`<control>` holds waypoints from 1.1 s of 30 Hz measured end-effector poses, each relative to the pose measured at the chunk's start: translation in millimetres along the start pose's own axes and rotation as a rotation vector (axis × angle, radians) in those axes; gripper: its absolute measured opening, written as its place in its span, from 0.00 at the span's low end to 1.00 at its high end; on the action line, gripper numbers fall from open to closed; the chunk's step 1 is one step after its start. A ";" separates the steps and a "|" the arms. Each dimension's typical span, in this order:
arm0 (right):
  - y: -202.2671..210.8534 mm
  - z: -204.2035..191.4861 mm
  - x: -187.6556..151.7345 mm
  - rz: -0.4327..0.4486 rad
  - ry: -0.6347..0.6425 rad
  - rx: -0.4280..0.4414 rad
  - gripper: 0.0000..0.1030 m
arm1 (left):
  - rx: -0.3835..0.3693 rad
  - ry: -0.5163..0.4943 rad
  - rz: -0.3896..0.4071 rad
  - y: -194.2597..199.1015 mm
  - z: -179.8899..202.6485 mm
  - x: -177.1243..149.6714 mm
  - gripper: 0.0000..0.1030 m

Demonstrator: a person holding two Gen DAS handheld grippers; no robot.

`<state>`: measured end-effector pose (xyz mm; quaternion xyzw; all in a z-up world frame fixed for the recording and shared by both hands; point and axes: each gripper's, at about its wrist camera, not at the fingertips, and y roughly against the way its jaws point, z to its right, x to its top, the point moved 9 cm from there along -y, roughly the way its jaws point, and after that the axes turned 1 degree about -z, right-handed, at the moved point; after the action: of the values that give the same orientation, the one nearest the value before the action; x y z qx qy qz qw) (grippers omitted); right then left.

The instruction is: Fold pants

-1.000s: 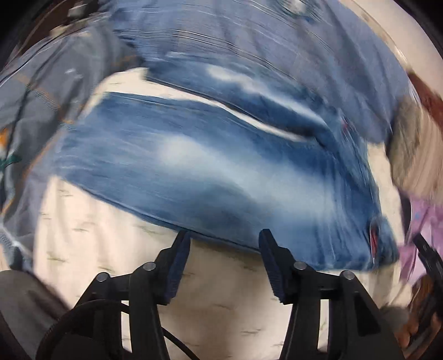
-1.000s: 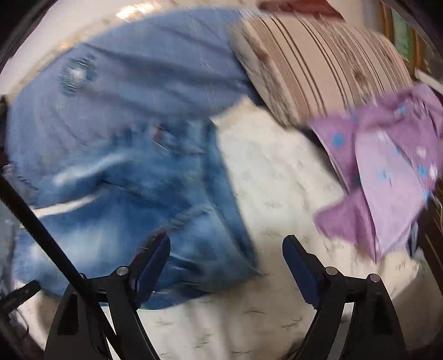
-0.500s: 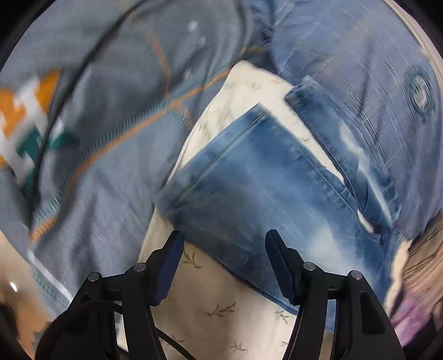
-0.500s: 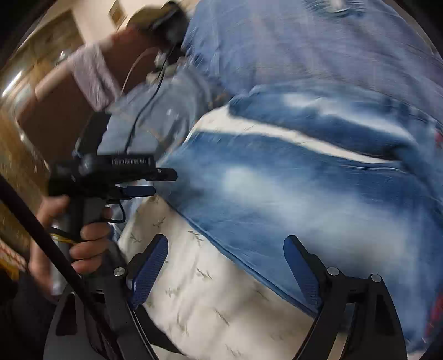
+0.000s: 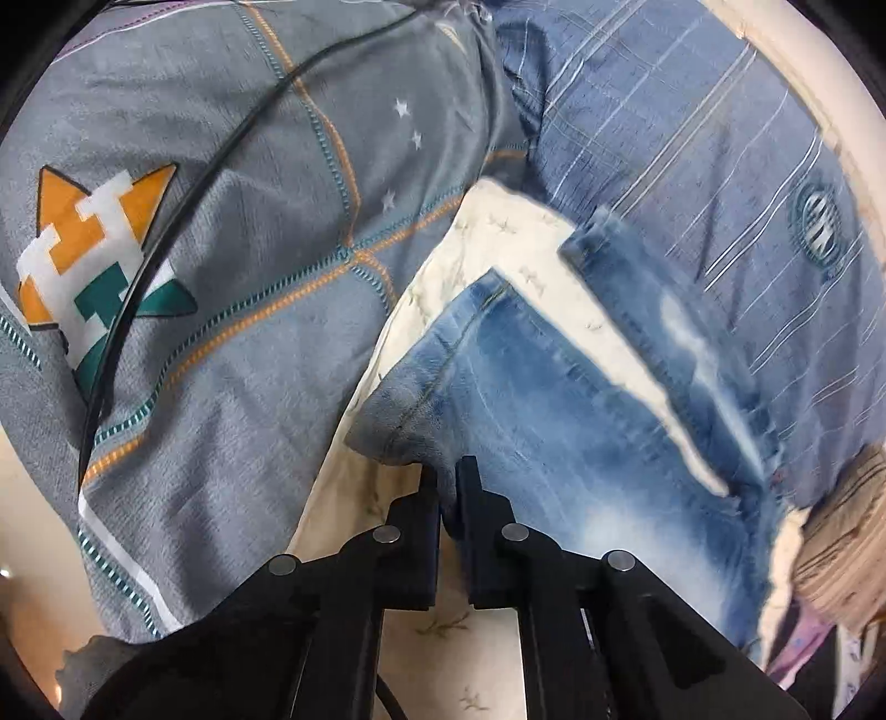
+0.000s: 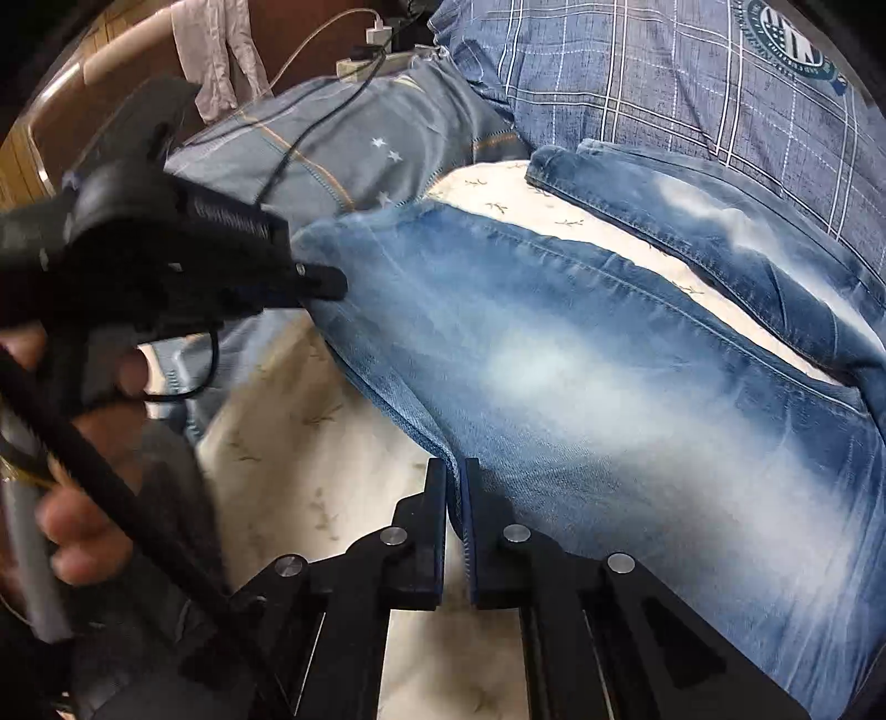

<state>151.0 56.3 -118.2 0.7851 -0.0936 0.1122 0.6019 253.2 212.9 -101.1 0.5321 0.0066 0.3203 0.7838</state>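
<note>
Faded blue jeans (image 5: 559, 410) lie spread on a cream bed sheet (image 5: 498, 653), their two legs apart with a strip of sheet between them. My left gripper (image 5: 447, 476) is shut on the hem end of the nearer leg, denim pinched between its pads. In the right wrist view the same jeans (image 6: 581, 360) run from the left hem to the lower right. My right gripper (image 6: 455, 482) is shut on the near side edge of that leg, partway along it. The left gripper (image 6: 315, 285) shows there too, held by a hand (image 6: 77, 520), clamped on the hem.
A grey quilt (image 5: 232, 288) with an orange and green emblem lies left of the jeans, a black cable (image 5: 183, 194) across it. A blue checked pillow (image 6: 692, 72) borders the far leg. A power strip (image 6: 382, 61) and a hanging cloth (image 6: 221, 50) sit beyond the bed.
Both grippers stood open above the jeans before. Now each has closed on denim: the left on the hem end, the right on the leg's near edge. The right gripper swung left along the leg.
</note>
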 end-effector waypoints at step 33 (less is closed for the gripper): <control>124.9 263.6 10.1 0.306 -0.734 -0.010 0.74 | -0.194 -0.316 0.054 -63.1 205.2 40.3 0.58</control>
<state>142.1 -230.7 -65.8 0.7472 -0.4190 -0.0877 0.5085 388.5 48.7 -51.7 0.4978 -0.1620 0.2529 0.8137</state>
